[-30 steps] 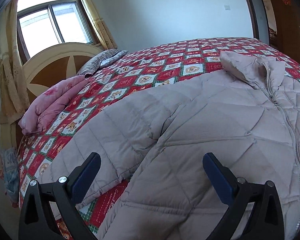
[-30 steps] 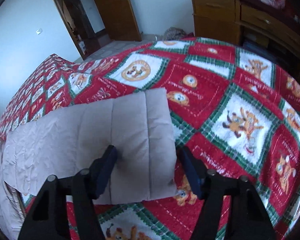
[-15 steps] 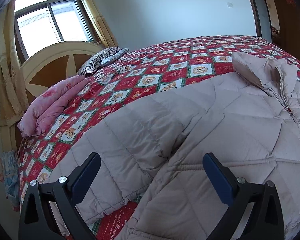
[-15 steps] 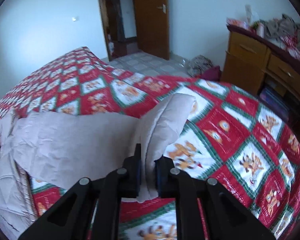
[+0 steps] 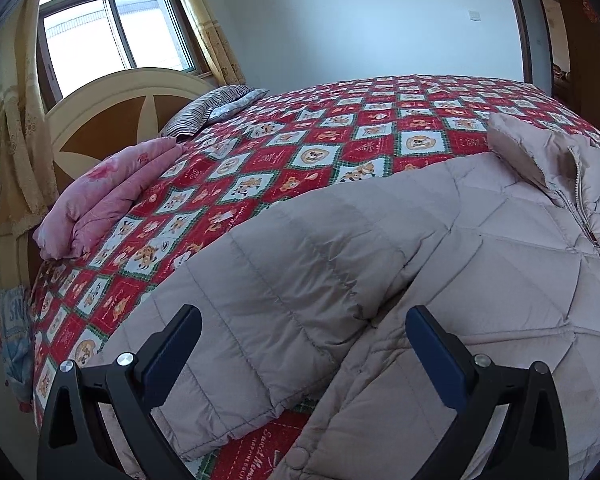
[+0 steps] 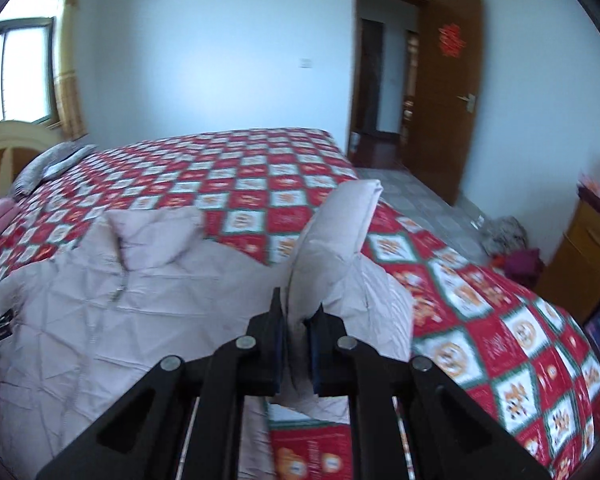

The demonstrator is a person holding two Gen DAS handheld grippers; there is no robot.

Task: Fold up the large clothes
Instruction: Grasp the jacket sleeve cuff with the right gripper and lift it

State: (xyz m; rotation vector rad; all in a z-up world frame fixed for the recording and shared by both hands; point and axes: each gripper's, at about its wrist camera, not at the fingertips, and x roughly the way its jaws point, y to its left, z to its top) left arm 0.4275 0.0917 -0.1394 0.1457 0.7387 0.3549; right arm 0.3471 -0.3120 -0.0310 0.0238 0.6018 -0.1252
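Note:
A pale pink quilted puffer jacket (image 5: 480, 280) lies front up on the red patchwork bedspread (image 5: 340, 136), zip and collar toward the far side. Its one sleeve (image 5: 268, 304) stretches toward me between the blue pads of my left gripper (image 5: 302, 340), which stands open just above it without touching. In the right wrist view the jacket (image 6: 120, 312) spreads to the left, and my right gripper (image 6: 298, 316) is shut on the other sleeve (image 6: 336, 236), whose cuff end stands up above the bed.
A folded pink blanket (image 5: 112, 192) and striped pillows (image 5: 212, 108) lie by the headboard (image 5: 112, 112) under the window. Beyond the bed's foot are an open wooden door (image 6: 448, 92), a tiled floor with a heap of clothes (image 6: 512, 248), and a wooden dresser (image 6: 584, 256).
My right gripper closed on the sleeve, lifted it off the bedspread and swung it toward the jacket's body while rolling. My left gripper drifted slightly along the other sleeve, still open.

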